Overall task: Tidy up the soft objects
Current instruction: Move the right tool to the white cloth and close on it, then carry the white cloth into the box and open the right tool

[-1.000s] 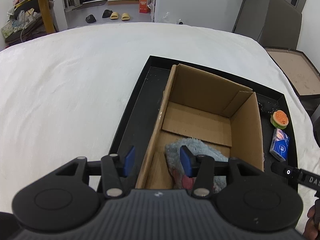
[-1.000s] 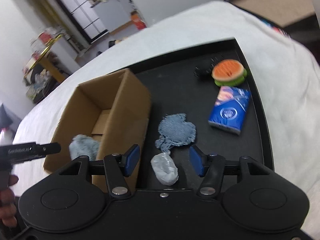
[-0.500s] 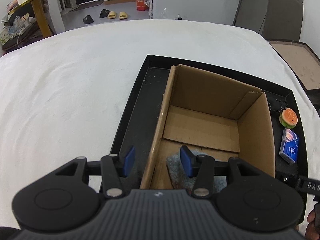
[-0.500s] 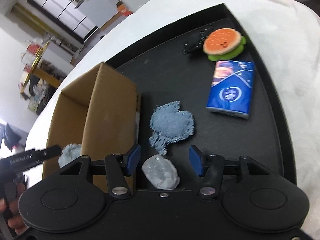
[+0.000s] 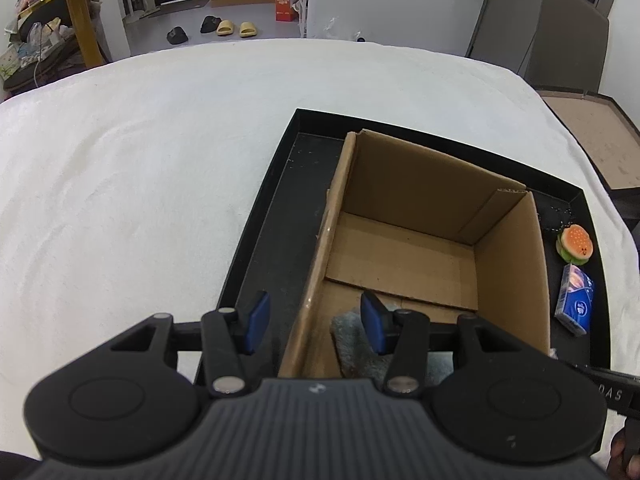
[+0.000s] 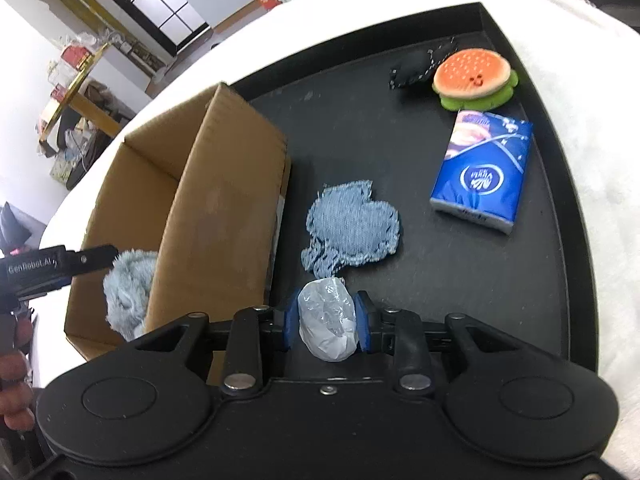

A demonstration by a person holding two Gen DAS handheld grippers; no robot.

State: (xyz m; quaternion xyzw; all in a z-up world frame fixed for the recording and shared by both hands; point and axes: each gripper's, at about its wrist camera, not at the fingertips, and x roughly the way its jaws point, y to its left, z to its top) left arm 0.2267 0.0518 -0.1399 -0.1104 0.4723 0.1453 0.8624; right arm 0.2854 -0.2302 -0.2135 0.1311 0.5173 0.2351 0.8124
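Observation:
A cardboard box (image 5: 420,240) stands in a black tray (image 5: 280,208); it also shows in the right wrist view (image 6: 208,220). A grey-blue fluffy toy (image 6: 130,284) lies in the box's near end (image 5: 352,340). My left gripper (image 5: 314,322) is open and empty above the box's left wall. My right gripper (image 6: 326,320) is shut on a crumpled clear plastic bag (image 6: 326,322) on the tray (image 6: 540,280). Just beyond lies a denim patch (image 6: 352,228), then a blue tissue pack (image 6: 484,172), a burger toy (image 6: 474,76) and a black fabric piece (image 6: 416,66).
The tray rests on a white cloth-covered surface (image 5: 140,180). The tissue pack (image 5: 576,304) and burger toy (image 5: 576,242) sit right of the box in the left wrist view. A yellow table (image 5: 80,8) and slippers (image 5: 232,28) are far behind.
My right gripper has closed on the plastic bag, which lay between its open fingers before. My left gripper has pulled back and up from the fluffy toy in the box.

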